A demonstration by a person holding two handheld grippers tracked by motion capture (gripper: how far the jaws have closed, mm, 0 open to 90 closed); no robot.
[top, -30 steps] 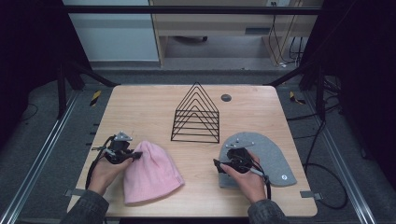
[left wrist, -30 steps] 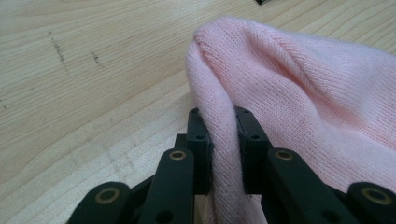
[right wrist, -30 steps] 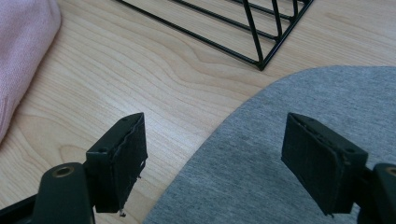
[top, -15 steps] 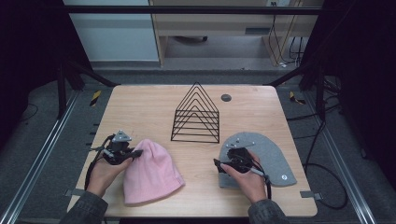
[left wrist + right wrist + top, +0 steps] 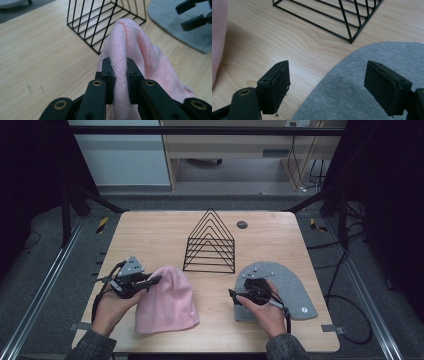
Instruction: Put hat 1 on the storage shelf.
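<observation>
A: Where is the soft pink knitted beanie (image 5: 166,300)?

B: On the pale wooden table (image 5: 160,232), at about seven o'clock from the black wire triangular rack (image 5: 211,242), which stands near the table's middle. Its crown points toward twelve, its opening toward the person at six.

A: And the left gripper (image 5: 151,281)?

B: Clenched on the beanie. In the left gripper view its two black jaws press a ridge of knit between them (image 5: 120,82), and the cloth rises in a fold that runs off toward the rack (image 5: 105,22). From above, that hold sits at the beanie's ten o'clock edge.

A: How would you expect it to handle?

B: Light and limp, I'd judge. It has no stiffness, so anything not gripped will sag and drag. The knit looks grippy, not slippery, and nothing about it seems fragile. A pinched fold of doubled fabric, like this one, looks like a sound place to take it; a second hold on the far edge would keep it from bunching.

A: The right gripper (image 5: 234,294)?

B: Released, jaws wide apart, over the near edge of a flat grey felt hat-shaped piece (image 5: 287,287) at four o'clock from the rack. The right gripper view shows grey felt (image 5: 362,85) between the jaws, nothing gripped.
</observation>
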